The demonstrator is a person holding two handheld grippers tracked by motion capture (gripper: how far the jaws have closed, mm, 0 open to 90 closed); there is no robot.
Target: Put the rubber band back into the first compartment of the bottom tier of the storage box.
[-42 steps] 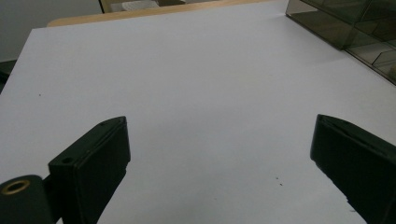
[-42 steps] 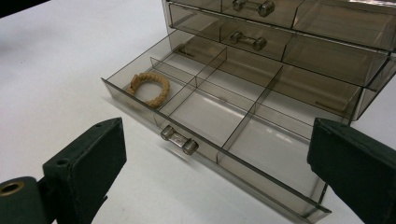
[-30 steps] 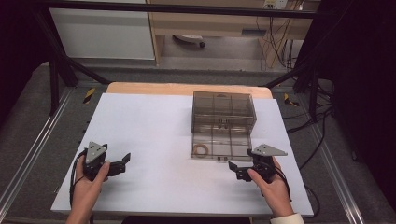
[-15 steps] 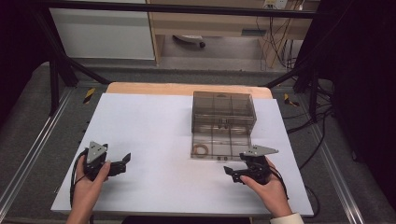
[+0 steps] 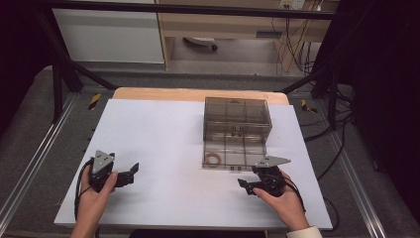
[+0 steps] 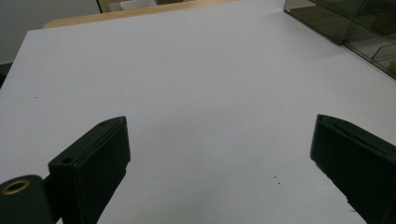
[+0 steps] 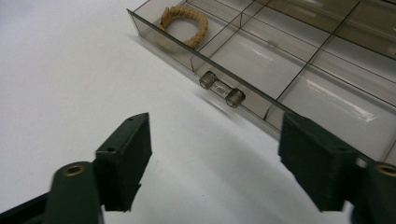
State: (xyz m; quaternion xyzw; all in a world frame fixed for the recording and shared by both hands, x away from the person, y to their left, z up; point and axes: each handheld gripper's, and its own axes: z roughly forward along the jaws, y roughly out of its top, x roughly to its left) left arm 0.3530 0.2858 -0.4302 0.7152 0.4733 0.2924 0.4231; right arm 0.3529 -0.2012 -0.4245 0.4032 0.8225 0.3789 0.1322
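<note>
A smoky clear drawer box (image 5: 236,119) stands on the white table sheet (image 5: 163,139). Its bottom drawer (image 5: 247,152) is pulled out toward me. A tan braided ring (image 5: 214,159) (image 7: 184,23) lies in the drawer's left front compartment. The drawer's clear bar handle (image 7: 222,88) sits on its front wall. My right gripper (image 5: 242,184) (image 7: 215,158) hovers just in front of that handle, apart from it. Its jaws have just been closing and nothing is between them. My left gripper (image 5: 132,171) (image 6: 219,154) rests at the left, open and wide over bare sheet.
The other drawer compartments (image 7: 327,46) look empty. The wooden table edge (image 5: 198,94) shows behind the sheet. Metal rails (image 5: 29,163) run along both sides, and cables (image 5: 337,158) hang at the right. Bare sheet lies between the two grippers.
The right gripper's jaws have narrowed, and the gripper has shifted slightly toward me. The left hand and gripper have stayed still.
</note>
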